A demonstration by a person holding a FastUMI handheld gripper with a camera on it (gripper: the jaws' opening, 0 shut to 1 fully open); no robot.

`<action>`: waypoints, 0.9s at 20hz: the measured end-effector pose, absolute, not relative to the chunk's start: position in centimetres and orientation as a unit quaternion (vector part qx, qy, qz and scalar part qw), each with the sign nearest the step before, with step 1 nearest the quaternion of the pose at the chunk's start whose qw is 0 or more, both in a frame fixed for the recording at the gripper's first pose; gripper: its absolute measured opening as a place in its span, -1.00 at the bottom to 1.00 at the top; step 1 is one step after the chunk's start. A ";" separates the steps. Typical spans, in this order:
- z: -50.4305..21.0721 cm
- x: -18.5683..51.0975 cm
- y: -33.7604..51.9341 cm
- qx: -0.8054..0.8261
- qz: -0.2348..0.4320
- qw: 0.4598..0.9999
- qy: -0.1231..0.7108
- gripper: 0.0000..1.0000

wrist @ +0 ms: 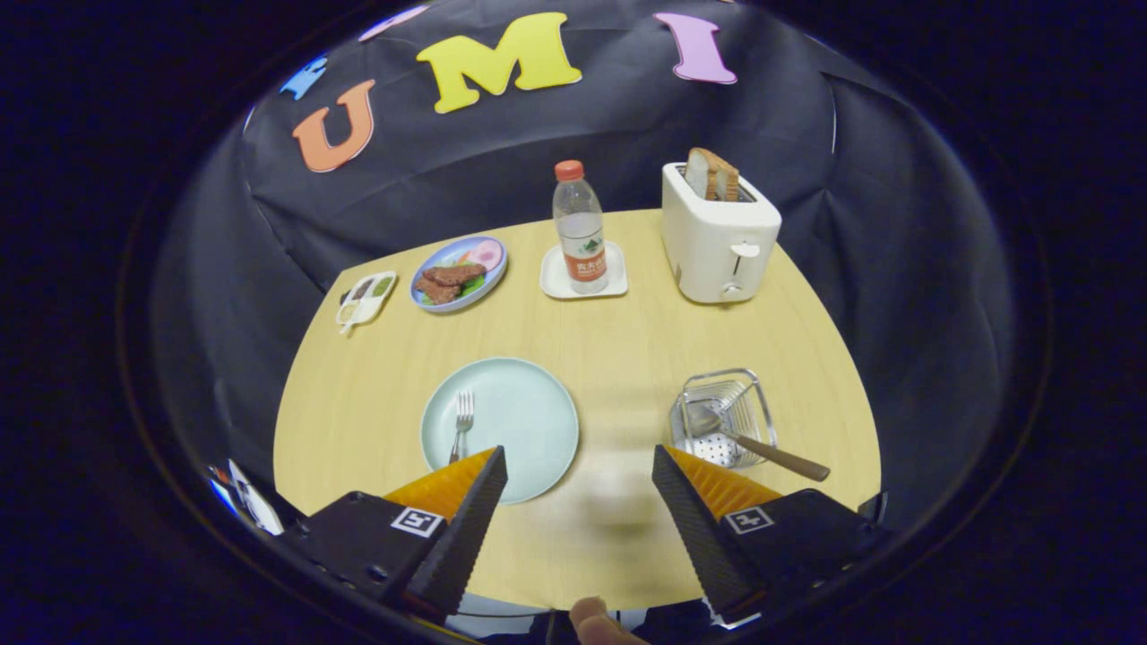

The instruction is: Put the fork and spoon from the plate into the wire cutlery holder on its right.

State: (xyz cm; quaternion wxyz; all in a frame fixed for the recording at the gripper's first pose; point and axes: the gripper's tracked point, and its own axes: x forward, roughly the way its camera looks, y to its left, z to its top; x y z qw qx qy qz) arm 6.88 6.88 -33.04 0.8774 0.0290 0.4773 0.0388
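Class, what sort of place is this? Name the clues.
Probably a staged breakfast table in a booth: a toaster with bread, a plate holding a fork, and a water bottle. The open claw hovers above.

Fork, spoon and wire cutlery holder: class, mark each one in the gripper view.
fork [462,423]: gripper view, mid-handle, on the plate.
spoon [757,444]: gripper view, handle, leaning from the holder.
wire cutlery holder [722,375]: gripper view, far rim.

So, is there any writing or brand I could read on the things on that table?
Water bottle label: print there, too small and blurred to read.
Toaster: no readable mark.
Gripper, fingers open, holding nothing: square coded markers, no words.
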 end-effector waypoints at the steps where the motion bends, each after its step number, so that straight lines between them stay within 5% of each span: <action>1: -33.7 6.7 7.8 0.023 0.041 0.875 0.483 0.93; 13: -40.7 5.6 19.4 0.004 0.071 0.846 0.529 0.89; 18: -43.7 6.4 20.4 -0.012 0.044 0.845 0.533 0.66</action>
